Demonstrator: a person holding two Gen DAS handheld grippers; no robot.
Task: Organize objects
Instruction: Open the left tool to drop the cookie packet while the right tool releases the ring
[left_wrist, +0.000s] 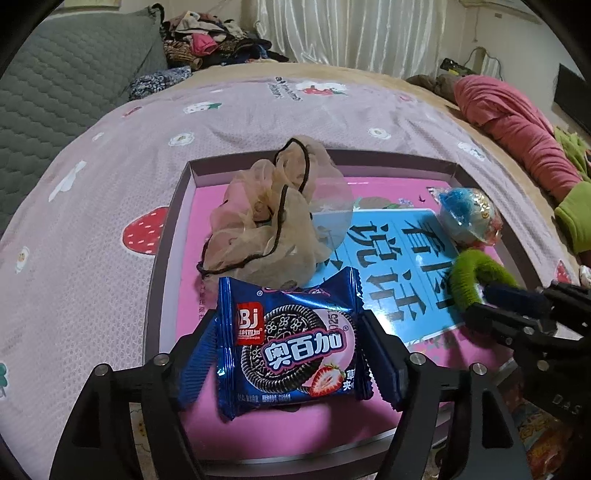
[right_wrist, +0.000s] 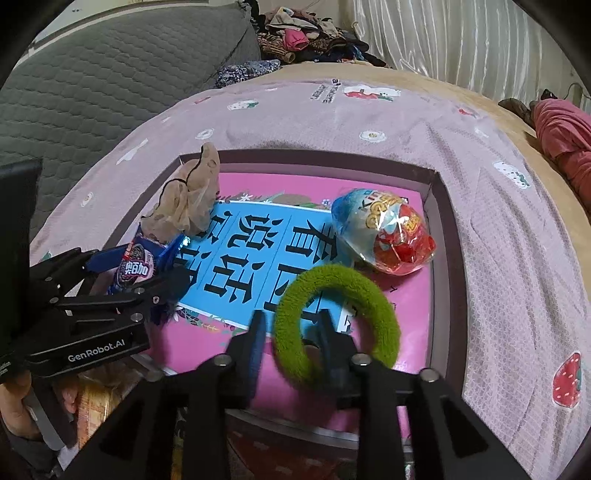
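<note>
- The beige mesh pouch (left_wrist: 269, 218) with its dark drawstring is being kept at the far left of the box (left_wrist: 162, 258), a shallow tray with a pink floor that is lying on the pale purple bedspread (left_wrist: 92, 192).
- The blue cookie packet (left_wrist: 291, 347) is being held by the left tool (left_wrist: 291, 354), its fingers being pressed against both crimped sides just above the box's near left part.
- A blue card (left_wrist: 399, 266) with large black characters is being shown flat on the middle of the box floor.
- The green fuzzy ring (right_wrist: 336, 321) is being gripped by the right tool (right_wrist: 295, 332), narrowed on the ring's near-left arc; one finger seems to be passing through the hole, though blur is making this uncertain.
- The foil-wrapped toy egg (right_wrist: 384, 232) is being kept at the far right of the box, just beyond the ring.
</note>
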